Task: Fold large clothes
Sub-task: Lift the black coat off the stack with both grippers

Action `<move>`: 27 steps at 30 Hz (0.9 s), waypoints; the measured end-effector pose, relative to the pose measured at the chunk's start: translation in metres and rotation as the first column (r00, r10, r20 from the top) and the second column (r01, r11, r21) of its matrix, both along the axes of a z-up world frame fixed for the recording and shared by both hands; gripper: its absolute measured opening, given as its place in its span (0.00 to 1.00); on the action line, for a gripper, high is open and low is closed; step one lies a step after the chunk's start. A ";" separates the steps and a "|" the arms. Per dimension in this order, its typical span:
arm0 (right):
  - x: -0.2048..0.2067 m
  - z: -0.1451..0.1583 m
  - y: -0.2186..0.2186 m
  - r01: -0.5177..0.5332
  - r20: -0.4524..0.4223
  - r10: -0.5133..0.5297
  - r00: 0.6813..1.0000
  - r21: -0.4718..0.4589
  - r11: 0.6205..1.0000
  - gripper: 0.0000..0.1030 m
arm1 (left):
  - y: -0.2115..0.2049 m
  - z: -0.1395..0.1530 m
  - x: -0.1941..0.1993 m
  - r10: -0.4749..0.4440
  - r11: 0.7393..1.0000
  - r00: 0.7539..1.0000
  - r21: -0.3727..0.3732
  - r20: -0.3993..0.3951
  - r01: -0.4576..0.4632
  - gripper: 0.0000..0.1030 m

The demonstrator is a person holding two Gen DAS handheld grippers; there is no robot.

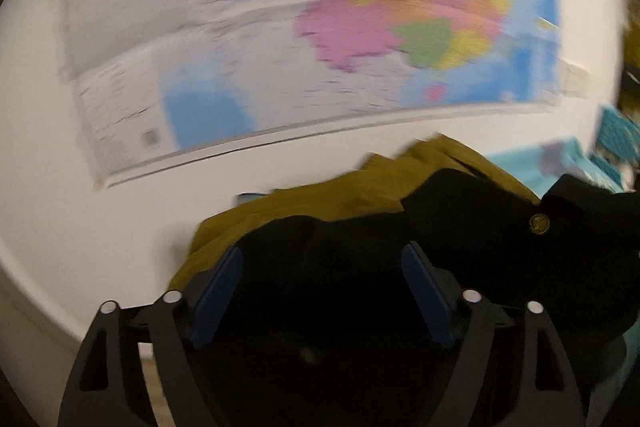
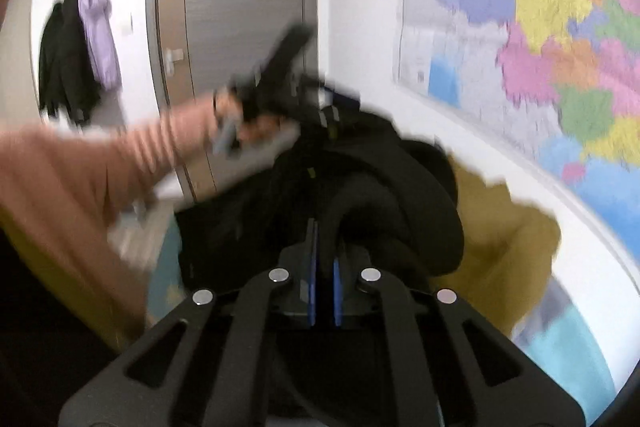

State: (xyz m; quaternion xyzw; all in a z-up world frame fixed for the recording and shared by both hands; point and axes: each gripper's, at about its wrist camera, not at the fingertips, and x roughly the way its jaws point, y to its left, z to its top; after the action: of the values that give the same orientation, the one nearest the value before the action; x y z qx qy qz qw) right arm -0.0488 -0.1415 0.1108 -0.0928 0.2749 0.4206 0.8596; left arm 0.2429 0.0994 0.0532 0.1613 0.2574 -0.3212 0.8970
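Observation:
A black garment (image 1: 460,251) with a brass button lies bunched on top of an olive-yellow garment (image 1: 320,199) against a white wall. My left gripper (image 1: 322,267) is open, its blue pads wide apart over the black cloth. In the right wrist view my right gripper (image 2: 324,251) is shut on a thick fold of the black garment (image 2: 380,195), lifting it. The olive garment (image 2: 500,227) lies to its right. The person's left arm in a pink sleeve and the left gripper (image 2: 280,67) show blurred above the cloth.
A coloured wall map (image 1: 320,7) hangs on the white wall, also in the right wrist view (image 2: 540,27). Turquoise fabric (image 1: 520,163) lies at the right. A grey door (image 2: 240,7) and hung coats (image 2: 80,39) stand at the left.

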 end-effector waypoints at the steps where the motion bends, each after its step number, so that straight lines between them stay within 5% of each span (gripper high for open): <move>1: -0.005 -0.012 -0.004 0.024 -0.041 -0.024 0.999 -0.010 1.000 0.07 | -0.006 -0.003 -0.005 -0.028 0.999 1.000 0.036 0.011 0.027 0.82; 5: 0.009 -0.043 -0.012 0.108 -0.213 -0.093 0.973 0.055 0.993 0.20 | -0.027 -0.006 -0.010 -0.046 0.990 0.997 0.133 0.057 0.038 0.82; 8: 0.030 -0.058 -0.012 0.150 -0.272 -0.111 0.956 0.127 0.981 0.54 | -0.029 -0.001 0.005 -0.034 0.990 0.998 0.135 0.060 0.026 0.83; 12: 0.043 -0.064 -0.011 0.197 -0.314 -0.120 0.942 0.226 0.954 0.53 | -0.034 -0.020 0.044 -0.012 0.979 0.998 0.201 -0.065 0.025 0.86; 15: 0.038 -0.068 -0.006 0.180 -0.312 -0.099 0.945 0.242 0.954 0.53 | -0.034 -0.047 0.066 -0.003 0.972 0.971 0.226 -0.239 0.059 0.85; 17: 0.039 -0.072 0.000 0.182 -0.317 -0.108 0.942 0.214 0.960 0.53 | -0.035 -0.059 0.062 -0.047 0.967 0.954 0.225 -0.295 0.117 0.71; 18: 0.040 -0.072 0.004 0.182 -0.324 -0.113 0.939 0.191 0.965 0.52 | -0.035 -0.061 0.055 -0.062 0.964 0.955 0.230 -0.290 0.133 0.65; 20: 0.038 -0.076 0.009 0.183 -0.313 -0.128 0.941 0.154 0.971 0.23 | -0.033 -0.060 0.043 -0.053 0.960 0.967 0.254 -0.251 0.118 0.25; 21: 0.037 -0.075 0.009 0.185 -0.313 -0.131 0.941 0.151 0.971 0.06 | -0.031 -0.057 0.038 -0.046 0.963 0.971 0.249 -0.235 0.106 0.19; 23: 0.031 -0.069 0.006 0.214 -0.271 -0.168 0.948 0.149 0.965 0.06 | -0.021 -0.043 0.023 -0.031 0.977 0.980 0.203 -0.199 0.072 0.09; 27: 0.012 -0.015 -0.017 0.294 -0.126 -0.273 0.954 0.201 0.935 0.05 | -0.012 0.007 -0.031 -0.022 0.997 0.999 0.076 -0.042 0.025 0.07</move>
State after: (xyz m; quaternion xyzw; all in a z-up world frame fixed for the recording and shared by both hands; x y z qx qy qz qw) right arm -0.0371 -0.1589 0.0954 0.0626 0.2790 0.3237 0.9019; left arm 0.2122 0.0879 0.0602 0.1920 0.2860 -0.3247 0.8809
